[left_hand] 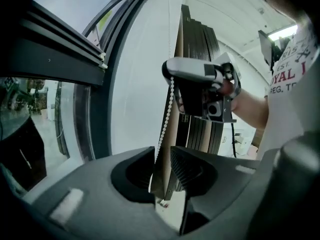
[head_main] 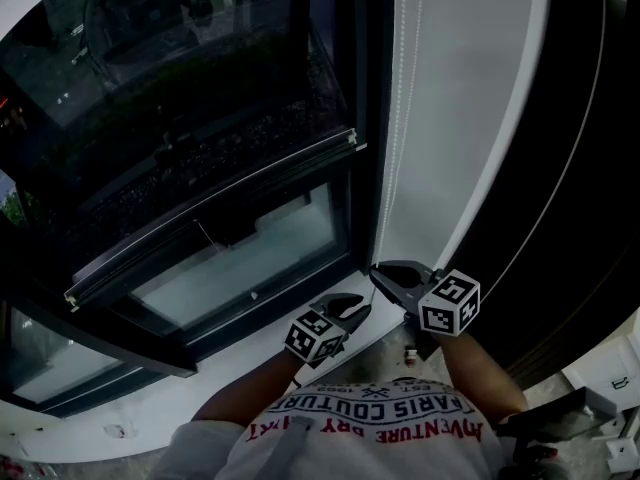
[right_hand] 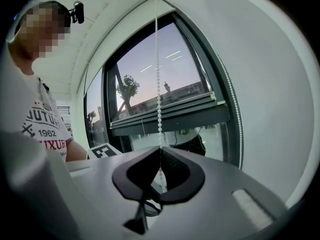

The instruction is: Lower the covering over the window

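Dark-framed window (head_main: 200, 198) glass is uncovered, and the covering itself is not in view. Its bead chain (right_hand: 159, 84) hangs beside the frame. The right gripper (right_hand: 160, 156) is clamped on the chain. The left gripper (left_hand: 162, 159) jaws stand apart around it. Advised: seat the left on the beads before the right lets go, then pull straight down.

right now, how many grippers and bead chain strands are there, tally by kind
grippers: 2 (left gripper, right gripper)
bead chain strands: 2 (one clamped by the right gripper, one hanging loose)
total: 4
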{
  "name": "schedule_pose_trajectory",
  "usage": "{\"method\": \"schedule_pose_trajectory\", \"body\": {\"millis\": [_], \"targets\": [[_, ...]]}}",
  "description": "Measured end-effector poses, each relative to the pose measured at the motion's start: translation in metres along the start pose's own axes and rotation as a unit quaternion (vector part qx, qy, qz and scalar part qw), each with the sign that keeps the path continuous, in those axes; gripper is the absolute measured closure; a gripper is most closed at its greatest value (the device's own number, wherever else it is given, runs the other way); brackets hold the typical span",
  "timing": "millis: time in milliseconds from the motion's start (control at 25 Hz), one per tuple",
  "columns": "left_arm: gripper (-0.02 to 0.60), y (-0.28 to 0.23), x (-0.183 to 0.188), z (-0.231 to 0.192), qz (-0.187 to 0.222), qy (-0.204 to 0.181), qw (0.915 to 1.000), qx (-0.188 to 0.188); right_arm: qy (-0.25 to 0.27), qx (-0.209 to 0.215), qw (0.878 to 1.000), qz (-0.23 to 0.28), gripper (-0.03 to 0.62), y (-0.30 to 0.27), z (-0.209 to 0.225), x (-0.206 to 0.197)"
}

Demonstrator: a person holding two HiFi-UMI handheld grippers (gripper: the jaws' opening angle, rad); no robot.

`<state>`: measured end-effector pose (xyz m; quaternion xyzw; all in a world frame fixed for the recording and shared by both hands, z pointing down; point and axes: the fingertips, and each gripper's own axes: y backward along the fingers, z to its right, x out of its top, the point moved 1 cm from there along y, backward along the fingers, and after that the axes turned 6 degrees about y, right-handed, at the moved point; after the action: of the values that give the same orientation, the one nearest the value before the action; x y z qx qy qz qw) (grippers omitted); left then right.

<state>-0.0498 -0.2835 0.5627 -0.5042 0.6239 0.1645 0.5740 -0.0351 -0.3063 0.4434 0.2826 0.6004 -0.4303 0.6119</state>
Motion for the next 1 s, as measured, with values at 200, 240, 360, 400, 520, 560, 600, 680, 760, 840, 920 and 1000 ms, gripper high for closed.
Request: {"method": "schedule_pose_trajectory", "body": {"millis": [200, 240, 360, 400, 520, 560, 600, 680, 760, 840, 920, 1000], "targets": [[0.477, 0.024, 0.053, 0.004, 0.061, -0.007, 0.9976, -0.032, 0.013, -0.006, 1.000, -0.004, 0.583, -0.001, 0.003, 0.000], [0.477, 0.030, 0.066, 0.006, 0.069, -0.016, 0.9967, -0.040, 0.013, -0.007, 1.000, -0.004, 0.583, -0.001, 0.003, 0.000], [0.477, 0.046, 0.115, 0.013, 0.099, -0.054, 0.9917, -0.063, 0.014, -0.002, 1.000, -0.004, 0.583, 0.000, 0.001, -0.001], [0.477, 0.052, 0.135, 0.015, 0.112, -0.064, 0.9893, -0.068, 0.014, 0.000, 1.000, -0.004, 0.583, 0.000, -0.001, -0.001], [0.477, 0.068, 0.191, 0.025, 0.155, -0.094, 0.9803, -0.079, 0.015, 0.003, 1.000, -0.005, 0.583, -0.001, -0.003, -0.001], [0.477, 0.072, 0.208, 0.029, 0.169, -0.105, 0.9768, -0.079, 0.015, 0.004, 1.000, -0.005, 0.583, -0.001, -0.004, -0.001], [0.477, 0.074, 0.222, 0.031, 0.181, -0.114, 0.9737, -0.078, 0.016, 0.005, 1.000, -0.005, 0.583, -0.002, -0.004, -0.002], [0.477, 0.074, 0.243, 0.035, 0.190, -0.126, 0.9706, -0.077, 0.016, 0.005, 1.000, -0.003, 0.584, -0.002, -0.005, -0.001], [0.478, 0.072, 0.256, 0.040, 0.190, -0.129, 0.9700, -0.082, 0.015, 0.005, 1.000, -0.001, 0.583, -0.003, -0.005, -0.001], [0.478, 0.071, 0.266, 0.046, 0.191, -0.128, 0.9690, -0.091, 0.015, 0.005, 1.000, 0.001, 0.583, -0.003, -0.006, -0.001], [0.479, 0.072, 0.273, 0.054, 0.195, -0.123, 0.9677, -0.103, 0.016, 0.005, 1.000, 0.000, 0.584, -0.002, -0.006, -0.001], [0.479, 0.071, 0.279, 0.058, 0.197, -0.117, 0.9674, -0.108, 0.016, 0.004, 1.000, 0.000, 0.583, -0.001, -0.006, -0.001]]}}
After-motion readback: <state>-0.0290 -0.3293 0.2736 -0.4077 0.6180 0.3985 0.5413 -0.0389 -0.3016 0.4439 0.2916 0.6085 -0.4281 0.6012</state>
